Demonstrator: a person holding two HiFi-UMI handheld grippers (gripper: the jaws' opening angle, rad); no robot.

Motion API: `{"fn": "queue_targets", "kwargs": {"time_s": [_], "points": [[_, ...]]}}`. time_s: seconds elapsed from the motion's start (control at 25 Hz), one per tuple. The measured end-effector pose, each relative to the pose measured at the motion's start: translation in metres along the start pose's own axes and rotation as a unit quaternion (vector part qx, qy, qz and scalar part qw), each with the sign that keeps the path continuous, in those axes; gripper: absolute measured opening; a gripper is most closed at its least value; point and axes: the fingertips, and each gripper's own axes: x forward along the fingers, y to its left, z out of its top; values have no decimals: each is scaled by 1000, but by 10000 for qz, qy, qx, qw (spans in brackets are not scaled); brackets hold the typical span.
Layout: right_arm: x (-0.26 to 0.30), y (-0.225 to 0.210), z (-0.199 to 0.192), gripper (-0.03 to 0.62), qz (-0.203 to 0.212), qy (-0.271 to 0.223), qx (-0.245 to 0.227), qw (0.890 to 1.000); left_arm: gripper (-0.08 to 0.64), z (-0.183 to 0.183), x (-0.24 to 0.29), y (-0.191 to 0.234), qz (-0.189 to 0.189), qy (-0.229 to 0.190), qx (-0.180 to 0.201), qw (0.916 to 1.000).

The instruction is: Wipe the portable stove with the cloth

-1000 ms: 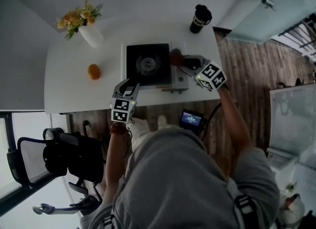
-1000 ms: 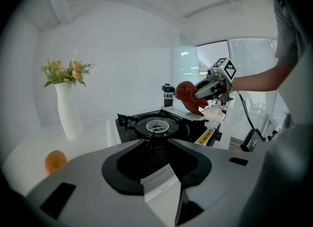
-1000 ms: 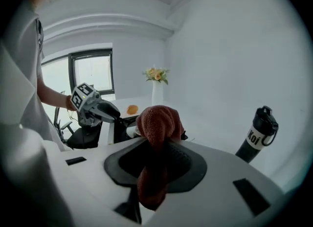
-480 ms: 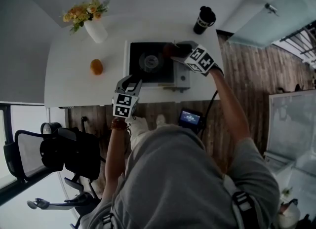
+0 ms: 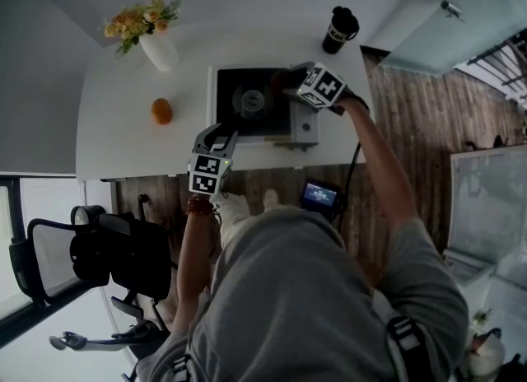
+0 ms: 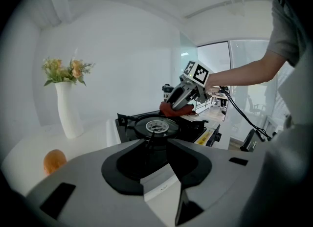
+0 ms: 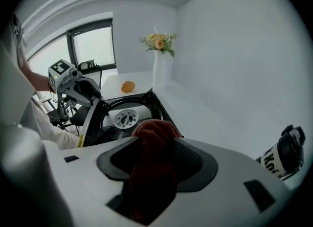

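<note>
The black portable stove sits on the white table, its round burner in the middle. A dark red cloth lies bunched between the jaws of my right gripper, which points down at the stove's far right corner. Those jaws stand wide and are closing, and the pads do not clamp the cloth. From the left gripper view the cloth rests on the stove top under the right gripper. My left gripper hovers open and empty at the stove's near left edge.
A white vase of flowers stands at the table's far left, with an orange nearer. A black mug is at the far right corner. An office chair and a cabled device are on the floor below the table edge.
My right gripper has moved from the stove's right side to its far right corner, carrying the cloth and tipping further down. The left gripper has stayed put.
</note>
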Motion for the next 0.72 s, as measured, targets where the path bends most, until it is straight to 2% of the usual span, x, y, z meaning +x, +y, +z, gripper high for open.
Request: {"fn": "queue_targets", "kwargs": {"time_s": [0.12, 0.28, 0.72], "points": [[-2, 7, 4, 232, 248, 15, -25, 9997, 155, 0, 0, 0, -18, 4, -1, 10000], [12, 8, -2, 176, 207, 271, -80, 9994, 155, 0, 0, 0, -15, 8, -5, 10000], [12, 18, -4, 138, 158, 228, -41, 9996, 155, 0, -1, 0, 24, 22, 21, 10000]]}}
